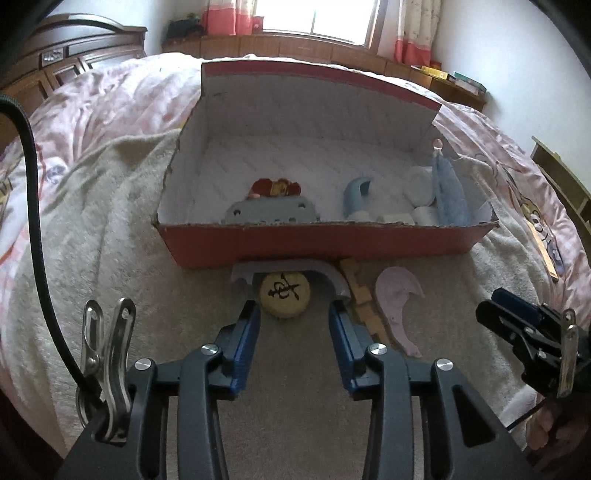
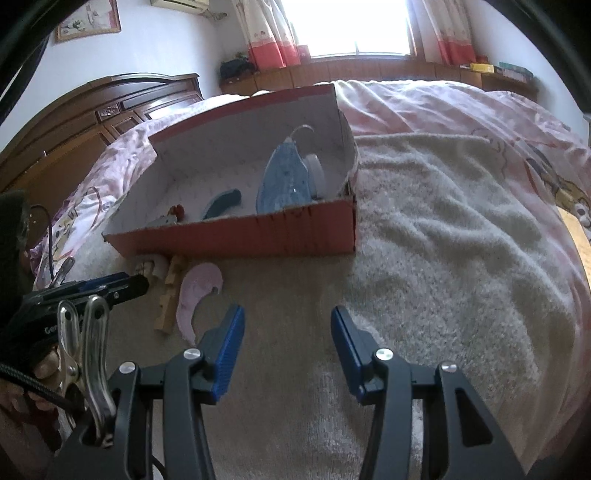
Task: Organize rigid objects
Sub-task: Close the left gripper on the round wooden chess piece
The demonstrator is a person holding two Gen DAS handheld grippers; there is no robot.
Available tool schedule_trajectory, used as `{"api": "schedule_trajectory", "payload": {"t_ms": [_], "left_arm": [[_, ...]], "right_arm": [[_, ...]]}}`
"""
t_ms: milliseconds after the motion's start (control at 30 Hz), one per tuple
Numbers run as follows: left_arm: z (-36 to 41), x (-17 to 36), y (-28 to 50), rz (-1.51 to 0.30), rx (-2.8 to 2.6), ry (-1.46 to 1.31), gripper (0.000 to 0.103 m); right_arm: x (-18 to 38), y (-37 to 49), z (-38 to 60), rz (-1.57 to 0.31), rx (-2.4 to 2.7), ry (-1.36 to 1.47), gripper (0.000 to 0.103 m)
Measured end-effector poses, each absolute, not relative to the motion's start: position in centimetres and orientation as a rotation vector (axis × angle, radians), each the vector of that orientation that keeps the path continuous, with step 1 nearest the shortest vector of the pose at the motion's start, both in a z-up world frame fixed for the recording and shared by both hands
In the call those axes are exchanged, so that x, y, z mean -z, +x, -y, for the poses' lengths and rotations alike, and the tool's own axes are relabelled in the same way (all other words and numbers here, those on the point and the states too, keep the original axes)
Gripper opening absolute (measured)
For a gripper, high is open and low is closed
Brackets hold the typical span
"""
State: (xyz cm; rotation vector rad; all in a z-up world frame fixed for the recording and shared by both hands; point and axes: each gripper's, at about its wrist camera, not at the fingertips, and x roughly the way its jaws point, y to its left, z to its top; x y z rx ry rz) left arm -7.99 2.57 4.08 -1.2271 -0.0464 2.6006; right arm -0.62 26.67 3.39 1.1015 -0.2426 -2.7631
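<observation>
Left wrist view, lower centre: the left gripper (image 1: 293, 306) has its blue fingers (image 1: 246, 334) spread partway, and nothing is pinched between them. Just past the tips lies a round wooden disc (image 1: 284, 294) with a black character on its face — it sits in the gap ahead of the jaws, the pads not pressing on it. A grey arch piece (image 1: 295, 266) curves over the disc's far side and lies against the box's front wall. To the right of these, on the cream towel (image 1: 110, 229), lie a wooden stick (image 1: 360, 295) and a pale pink curved piece (image 1: 397, 306), close beside each other. At the right edge the right gripper (image 1: 496, 308) comes into frame.

Right wrist view, lower centre: the right gripper (image 2: 287, 319) stands about half open over bare towel (image 2: 424, 229), holding nothing. The pink piece (image 2: 195, 291) and the stick (image 2: 170, 295) lie to its left; the left gripper (image 2: 125, 286) shows at the left edge.

Farther back, mid-frame, sits the red box (image 1: 321, 242) with white inside walls. In it — a grey perforated piece (image 1: 269, 214), a red and yellow toy (image 1: 275, 187), a blue curved piece (image 1: 356, 194), white cylinders (image 1: 419, 190) and a blue cloth-like item (image 1: 450, 192) leaning at the right end.

Beyond lie a pink bedspread (image 1: 122, 96), a wooden headboard (image 1: 66, 55) in the upper left and a window (image 1: 317, 18) with curtains along the top.
</observation>
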Motion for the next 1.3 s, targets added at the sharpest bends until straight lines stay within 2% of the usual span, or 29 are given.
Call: {"api": "schedule_trajectory", "payload": {"t_ms": [233, 467, 533, 567, 933, 1033, 1200, 1300], "left_arm": [[-2.8, -3.3, -8.9, 0.050, -2.634, -1.230, 0.040], [-3.6, -3.1, -9.1, -0.020, -2.678, -1.195, 0.040], [-3.5, -3.0, -8.9, -0.034, -2.691, -1.186, 0.035], [-3.3, -3.1, -8.8, -0.026, -2.693, -1.182, 0.032], [-1.6, -2.7, -6.2, 0.026, -2.656, -1.175, 0.032], [-0.9, -2.4, -5.4, 0.026, -2.663, -1.168, 0.032], [0.1, -2.2, -5.0, 0.077, -2.675, -1.154, 0.032], [0.2, -2.1, -5.0, 0.089, -2.676, -1.147, 0.032]], "right_arm": [[-2.7, -0.6, -26.6, 0.257, 2.742, 1.130, 0.051], [-2.3, -0.6, -26.1, 0.250, 2.729, 1.148, 0.051], [-2.3, -0.5, -26.0, 0.243, 2.728, 1.147, 0.051], [-2.4, -0.4, -26.0, 0.240, 2.728, 1.147, 0.051], [-2.4, 0.3, -27.3, 0.228, 2.736, 1.173, 0.051], [-2.3, 0.4, -26.7, 0.192, 2.730, 1.179, 0.057], [-2.2, 0.0, -24.1, 0.068, 2.694, 1.176, 0.058], [-2.1, -0.5, -22.3, -0.040, 2.684, 1.171, 0.064]]}}
